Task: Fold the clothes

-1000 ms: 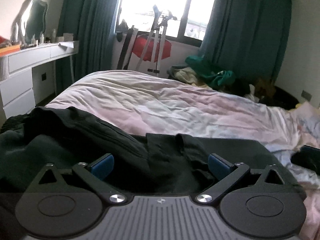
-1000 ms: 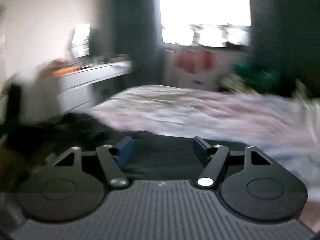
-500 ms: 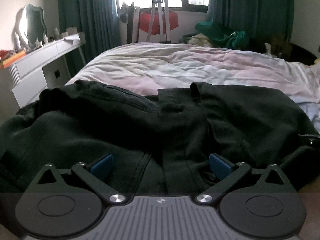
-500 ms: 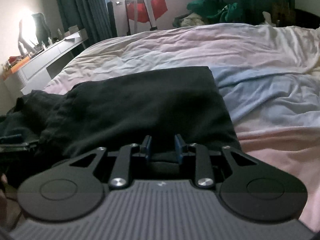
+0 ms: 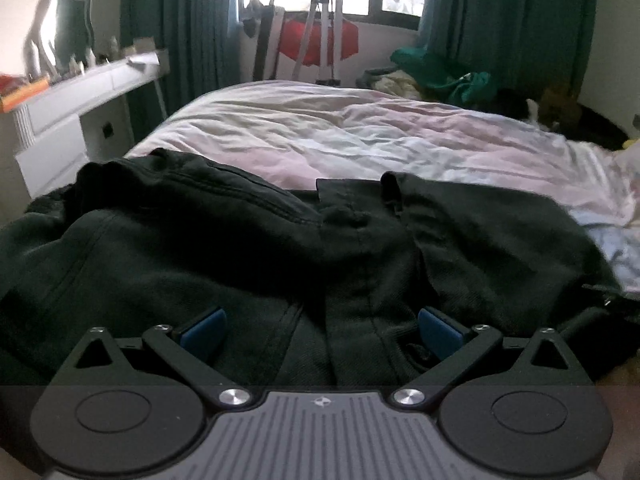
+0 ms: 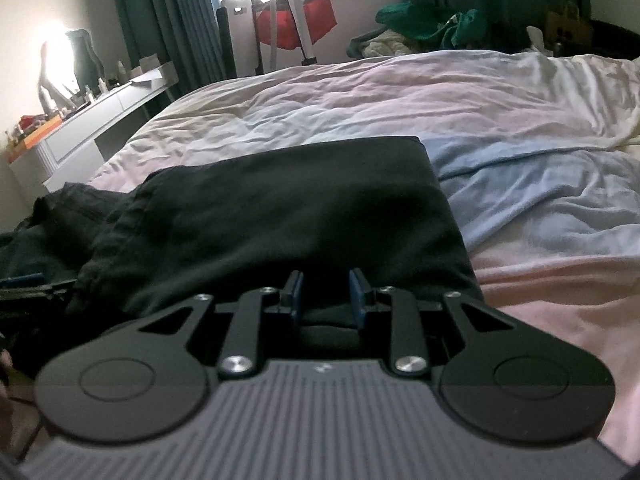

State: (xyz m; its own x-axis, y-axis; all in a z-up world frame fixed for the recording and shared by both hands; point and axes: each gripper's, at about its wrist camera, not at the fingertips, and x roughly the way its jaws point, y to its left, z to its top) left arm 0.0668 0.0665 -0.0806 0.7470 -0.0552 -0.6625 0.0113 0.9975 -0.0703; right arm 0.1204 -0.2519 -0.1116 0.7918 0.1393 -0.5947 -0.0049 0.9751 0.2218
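A black garment (image 5: 248, 256) lies crumpled across the near end of the bed, with seams and a placket showing. My left gripper (image 5: 320, 330) is open, its blue pads wide apart, resting low over the cloth. In the right wrist view the same black garment (image 6: 288, 216) lies flatter, with a straight far edge. My right gripper (image 6: 326, 294) is closed to a narrow gap with a fold of the near edge of the black cloth between its pads.
The bed (image 5: 360, 140) has a rumpled pink, white and blue cover (image 6: 520, 184). A white dresser (image 5: 80, 108) stands at the left. A red and white stand (image 5: 320, 40) and a pile of green clothes (image 5: 440, 76) sit under the window.
My right gripper swung down onto the garment's near edge and closed on it. My left gripper dropped lower over the cloth, then rose slightly, staying open.
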